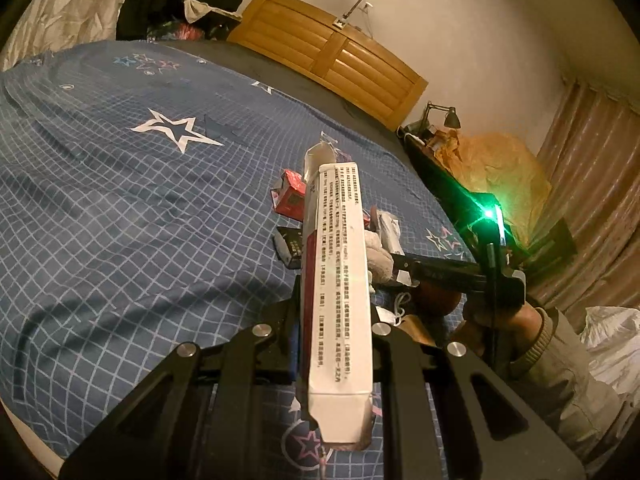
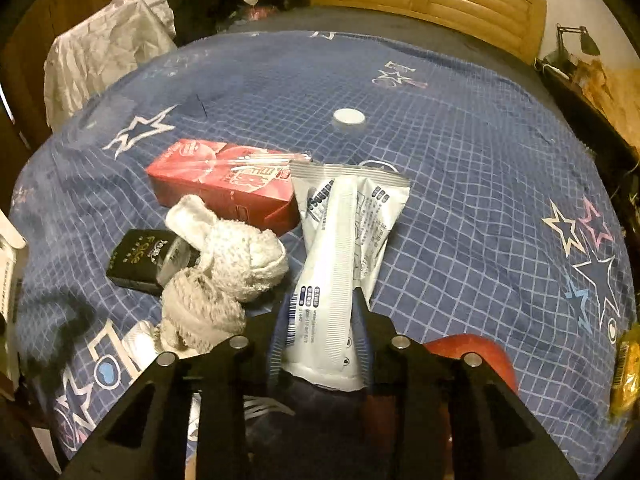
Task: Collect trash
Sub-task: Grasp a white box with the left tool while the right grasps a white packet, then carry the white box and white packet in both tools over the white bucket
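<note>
Left tongs (image 1: 336, 320) clamp a long white box (image 1: 340, 296) with unreadable small print above the bed (image 1: 120, 200); right tongs (image 2: 320, 344) narrowly pinch a white barcoded pouch (image 2: 340, 232) beside a red carton (image 2: 224, 184).

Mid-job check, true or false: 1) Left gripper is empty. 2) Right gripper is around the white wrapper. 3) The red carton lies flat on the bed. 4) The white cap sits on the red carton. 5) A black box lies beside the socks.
1) False: the left gripper is shut on a long white box.
2) True: right gripper, white wrapper.
3) True: red carton, bed.
4) False: the white cap lies alone on the bed.
5) True: black box, socks.
</note>
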Tool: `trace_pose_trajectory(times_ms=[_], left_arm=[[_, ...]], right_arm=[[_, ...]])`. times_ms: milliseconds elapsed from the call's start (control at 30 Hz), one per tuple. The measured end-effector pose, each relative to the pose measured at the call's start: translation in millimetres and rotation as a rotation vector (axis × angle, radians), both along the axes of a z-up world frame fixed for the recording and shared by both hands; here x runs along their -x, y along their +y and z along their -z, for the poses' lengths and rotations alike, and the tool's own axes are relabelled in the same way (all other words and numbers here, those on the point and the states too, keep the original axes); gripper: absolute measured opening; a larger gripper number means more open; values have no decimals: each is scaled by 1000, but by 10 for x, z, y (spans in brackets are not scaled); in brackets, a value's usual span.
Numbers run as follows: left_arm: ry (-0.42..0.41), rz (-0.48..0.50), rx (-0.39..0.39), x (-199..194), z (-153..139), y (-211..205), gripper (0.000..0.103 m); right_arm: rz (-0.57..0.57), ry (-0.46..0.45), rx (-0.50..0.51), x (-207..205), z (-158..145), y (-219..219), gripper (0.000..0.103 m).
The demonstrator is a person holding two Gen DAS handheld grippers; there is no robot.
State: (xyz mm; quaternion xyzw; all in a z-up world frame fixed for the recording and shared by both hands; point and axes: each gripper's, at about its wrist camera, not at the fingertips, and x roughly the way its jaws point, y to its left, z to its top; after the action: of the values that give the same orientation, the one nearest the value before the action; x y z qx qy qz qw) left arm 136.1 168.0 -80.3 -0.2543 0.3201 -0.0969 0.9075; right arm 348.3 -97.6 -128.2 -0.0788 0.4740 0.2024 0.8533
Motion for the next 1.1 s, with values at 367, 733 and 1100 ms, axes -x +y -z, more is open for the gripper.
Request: trace_pose_trajectory(times_ms=[367, 733, 1100], left_arm=[[-36, -60, -107, 78, -302, -282, 14], [-75, -129, -340, 279, -694, -1050, 14], [-149, -207, -575, 635, -923, -1690, 14]], right_arm=[[27, -338, -248, 1226, -1153, -740, 29], [83, -577, -234, 2980, -1266, -1247, 29], [108, -668, -237, 3709, -1335, -1444, 29]])
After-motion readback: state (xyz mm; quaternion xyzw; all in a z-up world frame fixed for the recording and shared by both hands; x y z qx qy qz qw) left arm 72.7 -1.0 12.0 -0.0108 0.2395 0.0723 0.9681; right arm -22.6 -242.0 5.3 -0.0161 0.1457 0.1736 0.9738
